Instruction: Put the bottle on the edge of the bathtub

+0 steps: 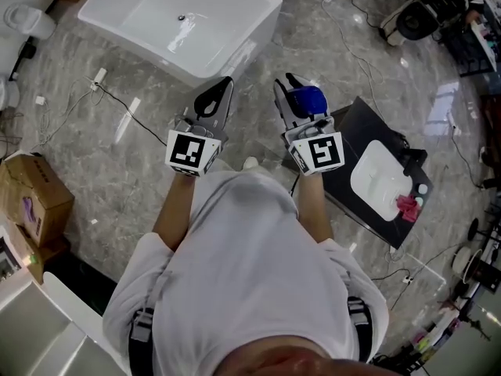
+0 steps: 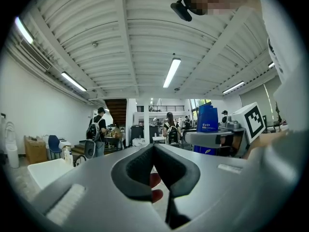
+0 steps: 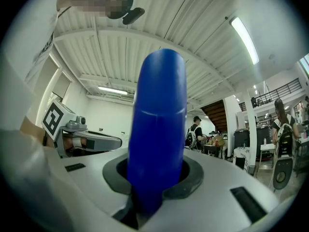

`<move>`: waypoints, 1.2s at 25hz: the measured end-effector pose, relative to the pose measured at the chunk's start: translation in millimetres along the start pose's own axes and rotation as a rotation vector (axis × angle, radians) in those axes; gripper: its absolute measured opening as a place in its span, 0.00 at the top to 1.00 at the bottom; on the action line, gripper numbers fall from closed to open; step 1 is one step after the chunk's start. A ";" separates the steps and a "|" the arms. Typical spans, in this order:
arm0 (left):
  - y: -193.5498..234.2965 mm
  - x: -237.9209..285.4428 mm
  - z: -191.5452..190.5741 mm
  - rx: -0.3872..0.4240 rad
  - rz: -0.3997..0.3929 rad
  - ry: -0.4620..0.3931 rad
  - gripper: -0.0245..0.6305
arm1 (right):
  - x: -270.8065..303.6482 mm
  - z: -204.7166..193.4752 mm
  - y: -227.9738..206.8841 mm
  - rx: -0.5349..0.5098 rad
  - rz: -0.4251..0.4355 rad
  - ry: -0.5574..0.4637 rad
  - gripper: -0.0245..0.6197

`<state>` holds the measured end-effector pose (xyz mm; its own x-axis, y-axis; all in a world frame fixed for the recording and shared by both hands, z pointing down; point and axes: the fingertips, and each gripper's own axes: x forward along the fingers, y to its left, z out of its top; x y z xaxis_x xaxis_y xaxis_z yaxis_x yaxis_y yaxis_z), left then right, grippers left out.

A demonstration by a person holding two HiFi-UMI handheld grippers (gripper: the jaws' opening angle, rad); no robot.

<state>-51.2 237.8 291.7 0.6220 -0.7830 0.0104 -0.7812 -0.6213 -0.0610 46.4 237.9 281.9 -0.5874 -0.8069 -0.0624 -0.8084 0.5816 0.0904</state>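
Note:
The white bathtub (image 1: 180, 22) stands on the marble floor at the top of the head view, its near rim just beyond both grippers. My right gripper (image 1: 291, 100) is held at chest height and is shut on a blue bottle (image 1: 307, 99). In the right gripper view the bottle (image 3: 159, 129) stands upright between the pads and fills the middle. My left gripper (image 1: 223, 92) hangs beside it with its jaws shut and nothing in them. From the left gripper view the bottle (image 2: 207, 120) shows at the right and a corner of the tub (image 2: 46, 170) at the lower left.
A black mat with a white basin (image 1: 383, 175) lies on the floor to the right, a red item (image 1: 407, 207) at its edge. A cardboard box (image 1: 31, 198) sits at the left. Cables (image 1: 117, 104) trail across the floor near the tub. People stand far back in the hall.

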 end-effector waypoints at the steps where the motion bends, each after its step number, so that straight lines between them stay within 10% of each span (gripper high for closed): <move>1: -1.9 2.8 -0.8 0.004 0.004 0.004 0.97 | -0.6 -2.5 -3.3 0.003 0.006 0.003 0.81; 14: 5.3 70.7 -21.3 0.003 -0.020 0.052 0.97 | 21.5 -29.4 -58.9 0.037 -0.008 0.041 0.81; 30: 112.5 270.6 -39.3 -0.075 -0.046 -0.003 0.97 | 159.4 -69.1 -198.2 -0.003 -0.015 0.110 0.81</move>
<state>27.1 -45.2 326.8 0.6577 -0.7532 0.0082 -0.7532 -0.6576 0.0144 115.6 -13.2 322.6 -0.5673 -0.8223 0.0452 -0.8171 0.5689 0.0928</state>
